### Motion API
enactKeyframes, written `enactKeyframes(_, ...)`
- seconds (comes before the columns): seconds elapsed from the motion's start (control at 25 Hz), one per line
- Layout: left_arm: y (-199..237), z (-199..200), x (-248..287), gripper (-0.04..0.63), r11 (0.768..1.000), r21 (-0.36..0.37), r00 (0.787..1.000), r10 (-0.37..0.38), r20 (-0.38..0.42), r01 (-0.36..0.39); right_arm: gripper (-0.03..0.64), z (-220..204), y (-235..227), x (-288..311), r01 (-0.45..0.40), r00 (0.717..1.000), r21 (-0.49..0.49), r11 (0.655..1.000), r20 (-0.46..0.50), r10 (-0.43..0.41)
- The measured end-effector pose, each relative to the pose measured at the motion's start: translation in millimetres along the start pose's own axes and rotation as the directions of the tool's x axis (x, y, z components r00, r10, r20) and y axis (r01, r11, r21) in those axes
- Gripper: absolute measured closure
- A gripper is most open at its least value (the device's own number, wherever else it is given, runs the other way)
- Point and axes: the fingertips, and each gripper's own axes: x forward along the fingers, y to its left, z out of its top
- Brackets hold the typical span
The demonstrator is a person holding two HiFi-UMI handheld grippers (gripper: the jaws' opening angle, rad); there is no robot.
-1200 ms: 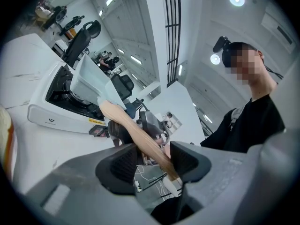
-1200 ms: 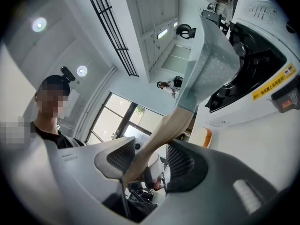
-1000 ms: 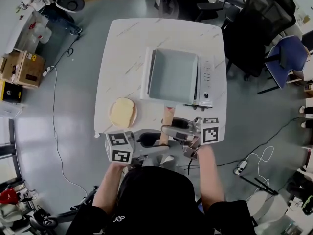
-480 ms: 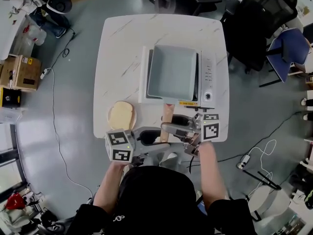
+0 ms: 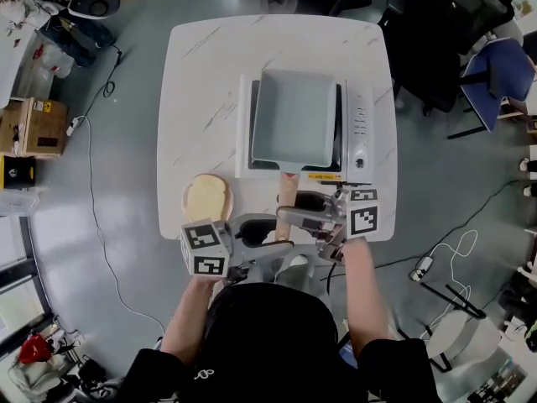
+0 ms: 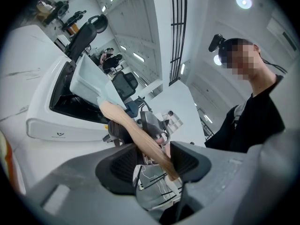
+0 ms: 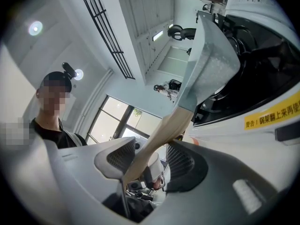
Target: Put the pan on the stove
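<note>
pan (image 5: 294, 124) lower over stove (image 5: 358, 128): square, pale grey, wooden handle

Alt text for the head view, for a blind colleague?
A square grey pan is held over the white stove on a table, its wooden handle gripped by the left tool and right tool. Bread lies left of the handle.

Up and to the right of my right gripper (image 7: 150, 159), the stove (image 7: 234, 137) has a yellow label (image 7: 273, 116) on its white front. It carries black Chinese print: 警告, then 鍋架翻上來再使, where the picture's edge cuts it off. To the left of my left gripper (image 6: 154, 163), the same white front bears a small grey logo (image 6: 58, 135) with wording too fine to read. In the head view the label is an unreadable yellow strip ahead of my right jaws.
</note>
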Motion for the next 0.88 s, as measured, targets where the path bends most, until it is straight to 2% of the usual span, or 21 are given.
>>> enactKeyframes(0.32,5,-6,1,0.368,1.0,0.016,1.0,-0.014,-0.006,0.014,0.405,-2,-4,-1,0.004,1.0,-0.003,1.0,0.004,-0.004)
enactKeyframes(0.88,11,-8,8,0.37,1.0,0.021,1.0,0.017,0.016,-0.018,0.408,-2,-11,-6,0.004,1.0,-0.007,1.0,0.001,-0.004)
